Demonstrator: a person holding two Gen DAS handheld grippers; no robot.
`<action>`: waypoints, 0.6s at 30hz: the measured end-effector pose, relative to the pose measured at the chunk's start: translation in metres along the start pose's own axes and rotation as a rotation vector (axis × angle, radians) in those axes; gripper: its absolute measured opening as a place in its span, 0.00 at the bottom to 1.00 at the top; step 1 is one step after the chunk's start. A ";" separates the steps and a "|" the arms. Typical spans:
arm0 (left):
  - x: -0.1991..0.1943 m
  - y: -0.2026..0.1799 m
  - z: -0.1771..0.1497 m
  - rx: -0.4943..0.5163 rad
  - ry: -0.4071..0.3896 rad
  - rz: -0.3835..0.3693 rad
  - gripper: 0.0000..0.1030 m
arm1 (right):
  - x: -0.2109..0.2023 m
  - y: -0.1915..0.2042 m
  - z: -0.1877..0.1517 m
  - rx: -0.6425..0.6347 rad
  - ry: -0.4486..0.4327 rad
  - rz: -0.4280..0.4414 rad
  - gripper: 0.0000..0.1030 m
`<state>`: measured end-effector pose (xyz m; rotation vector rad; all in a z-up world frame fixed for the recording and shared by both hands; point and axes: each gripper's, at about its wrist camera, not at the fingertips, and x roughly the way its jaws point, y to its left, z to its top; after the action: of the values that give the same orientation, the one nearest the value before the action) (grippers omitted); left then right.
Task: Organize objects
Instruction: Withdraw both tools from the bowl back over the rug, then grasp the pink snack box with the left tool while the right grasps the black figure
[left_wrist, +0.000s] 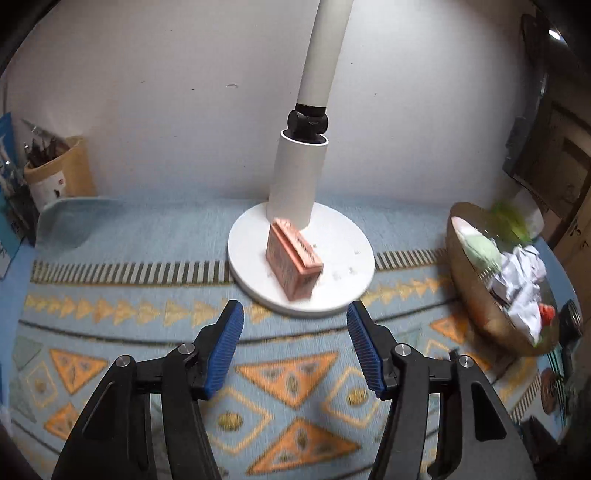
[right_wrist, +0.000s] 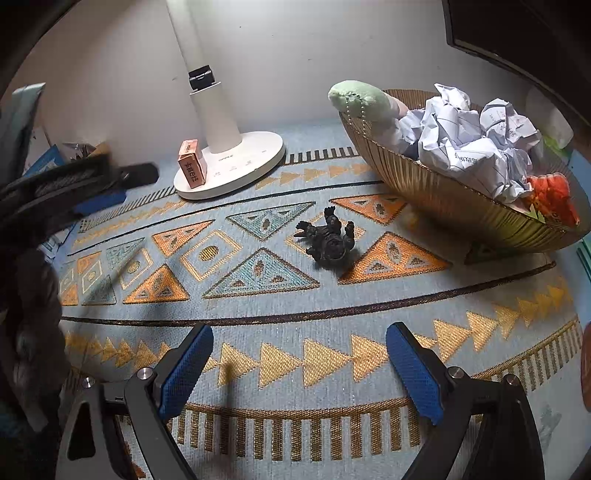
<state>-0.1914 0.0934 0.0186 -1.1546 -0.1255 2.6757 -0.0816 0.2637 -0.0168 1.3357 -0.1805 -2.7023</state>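
A small pink box (left_wrist: 293, 262) stands on the white round lamp base (left_wrist: 343, 266), just ahead of my left gripper (left_wrist: 295, 314), which is open and empty. The box also shows in the right wrist view (right_wrist: 192, 164). A black toy figure (right_wrist: 328, 238) lies on the patterned mat, ahead of my right gripper (right_wrist: 299, 339), which is open and empty. A gold wicker bowl (right_wrist: 436, 192) at the right holds crumpled paper (right_wrist: 476, 147), a green plush (right_wrist: 360, 98) and a red item (right_wrist: 552, 195). My left gripper shows at the left of the right wrist view (right_wrist: 99, 203).
The white lamp post (left_wrist: 299, 177) rises from the base against the wall. A cup of pens (left_wrist: 55, 173) stands at the back left. The blue and orange mat (right_wrist: 295, 295) covers the table. The bowl also shows at the right of the left wrist view (left_wrist: 476, 295).
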 end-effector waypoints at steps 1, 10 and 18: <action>0.012 0.000 0.007 -0.010 0.009 -0.004 0.55 | 0.000 -0.001 0.000 0.004 0.002 0.003 0.91; 0.035 0.044 0.018 -0.075 0.031 0.075 0.55 | 0.004 -0.003 0.001 0.019 0.023 0.034 0.91; 0.022 0.085 0.009 -0.093 0.030 0.076 0.55 | 0.003 -0.005 0.002 0.027 0.017 0.052 0.91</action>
<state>-0.2268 0.0162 -0.0045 -1.2506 -0.2065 2.7433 -0.0850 0.2681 -0.0184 1.3422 -0.2475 -2.6544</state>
